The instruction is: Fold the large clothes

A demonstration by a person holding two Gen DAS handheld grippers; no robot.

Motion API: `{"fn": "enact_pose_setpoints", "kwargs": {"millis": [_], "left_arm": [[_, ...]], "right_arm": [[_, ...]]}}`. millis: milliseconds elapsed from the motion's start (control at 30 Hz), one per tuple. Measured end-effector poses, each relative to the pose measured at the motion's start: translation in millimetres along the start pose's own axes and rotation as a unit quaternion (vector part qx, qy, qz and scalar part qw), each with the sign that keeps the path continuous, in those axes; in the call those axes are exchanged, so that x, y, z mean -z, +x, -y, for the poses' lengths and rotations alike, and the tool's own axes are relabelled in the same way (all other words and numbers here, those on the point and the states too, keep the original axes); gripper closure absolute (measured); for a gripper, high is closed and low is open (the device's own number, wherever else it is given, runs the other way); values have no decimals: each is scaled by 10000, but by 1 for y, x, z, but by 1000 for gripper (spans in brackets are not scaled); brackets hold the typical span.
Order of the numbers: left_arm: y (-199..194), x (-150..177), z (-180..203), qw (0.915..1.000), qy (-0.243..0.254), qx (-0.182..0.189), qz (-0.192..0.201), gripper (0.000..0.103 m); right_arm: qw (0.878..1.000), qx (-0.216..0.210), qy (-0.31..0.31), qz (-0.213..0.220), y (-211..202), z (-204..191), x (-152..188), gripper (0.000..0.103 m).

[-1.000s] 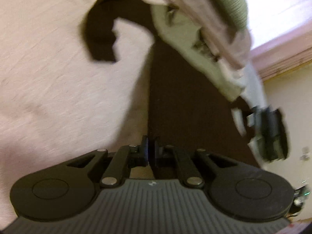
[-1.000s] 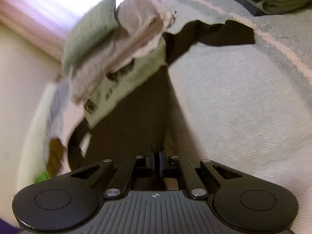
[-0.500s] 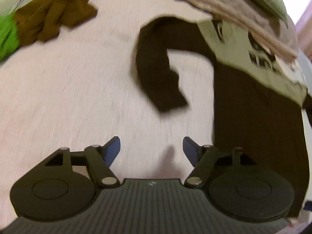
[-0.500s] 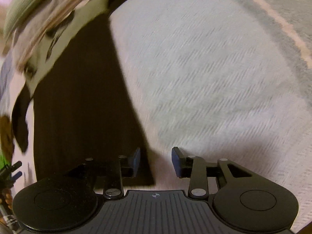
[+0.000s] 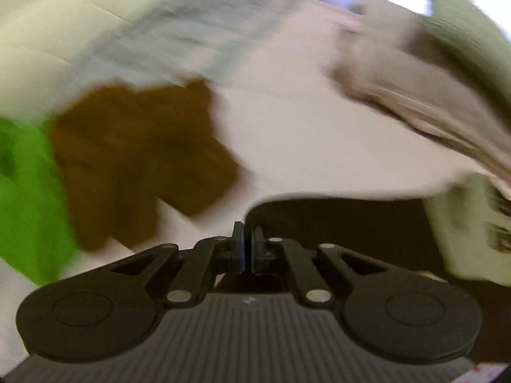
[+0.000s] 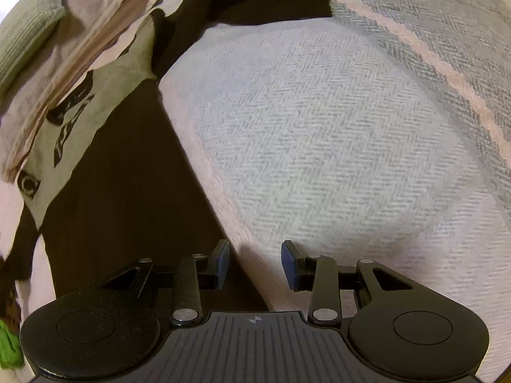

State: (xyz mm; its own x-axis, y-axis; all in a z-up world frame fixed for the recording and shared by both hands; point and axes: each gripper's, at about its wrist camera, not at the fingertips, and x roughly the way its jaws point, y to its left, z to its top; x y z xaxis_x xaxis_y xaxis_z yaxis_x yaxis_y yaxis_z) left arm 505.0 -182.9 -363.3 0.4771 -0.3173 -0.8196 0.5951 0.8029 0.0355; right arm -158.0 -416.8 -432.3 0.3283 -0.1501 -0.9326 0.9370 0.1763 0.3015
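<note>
Bedspread [image 6: 319, 127] carries dark shirt [image 6: 121, 191]. Left gripper [image 5: 247, 249] clenched on its sleeve; right gripper [image 6: 255, 261] released beside hem. Draw sleeve inward, flat.

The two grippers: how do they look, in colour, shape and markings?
Both are alike. The left gripper and the right gripper each have a dark grey ribbed body with a small round mark, two black round discs at its sides, black link bars with silver pins, and fingers with dark blue pads.

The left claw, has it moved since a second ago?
Yes. The left claw has swung from the dark shirt's body to its sleeve end, toward the brown garment, and closed there.
</note>
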Motion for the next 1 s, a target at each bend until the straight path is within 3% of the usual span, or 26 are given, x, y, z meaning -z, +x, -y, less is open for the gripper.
{"fn": "enact_pose_setpoints", "kwargs": {"millis": [67,133,233,300,433,500,567,633,733,800,867,933,967,1000], "left_arm": [[27,-12,-20,9980,161,-547,-276,85],[53,-7,-30,9911,242,-1143,-641,87],[64,16,-30,9879,177,-1301,-827,79],[54,35,-25,9908,-235,-1031,-844,78],[11,71,16,9938,-801,85,-764,71],[-7,92,43,9901,-1019,518,-812,69],[-18,114,71,9826,-1266,886,-1029,69],[-28,132,98,9760,-1417,1135,-1199,69],[-44,149,135,9736,-1397,1298,-1253,69],[-53,155,155,9748,-1307,1320,-1236,69],[-59,160,173,9770,-1183,1306,-1200,69],[-68,163,189,9790,-1109,1263,-1151,69],[-72,166,198,9790,-1113,1266,-1147,69],[-76,168,206,9786,-1136,1273,-1148,69]], "right_arm": [[10000,-4,64,28,6,-3,-4,70],[9999,-28,120,42,12,-4,-9,70],[9992,-77,319,220,9,7,-23,70],[9967,-153,652,448,3,22,-39,69],[9830,-578,1340,1118,-2,63,-81,62],[9740,-664,1663,1386,5,85,-104,61],[9597,-1052,2101,1540,20,109,-127,61],[9335,-1664,2749,1590,37,129,-146,61],[8691,-2604,3898,1577,65,155,-179,61],[8260,-2956,4540,1556,78,169,-199,61],[7740,-3169,5292,1432,93,178,-212,60],[7499,-3037,5807,905,110,182,-221,60],[7483,-2983,5903,513,120,181,-228,61],[7552,-2974,5838,221,128,180,-234,61]]}}
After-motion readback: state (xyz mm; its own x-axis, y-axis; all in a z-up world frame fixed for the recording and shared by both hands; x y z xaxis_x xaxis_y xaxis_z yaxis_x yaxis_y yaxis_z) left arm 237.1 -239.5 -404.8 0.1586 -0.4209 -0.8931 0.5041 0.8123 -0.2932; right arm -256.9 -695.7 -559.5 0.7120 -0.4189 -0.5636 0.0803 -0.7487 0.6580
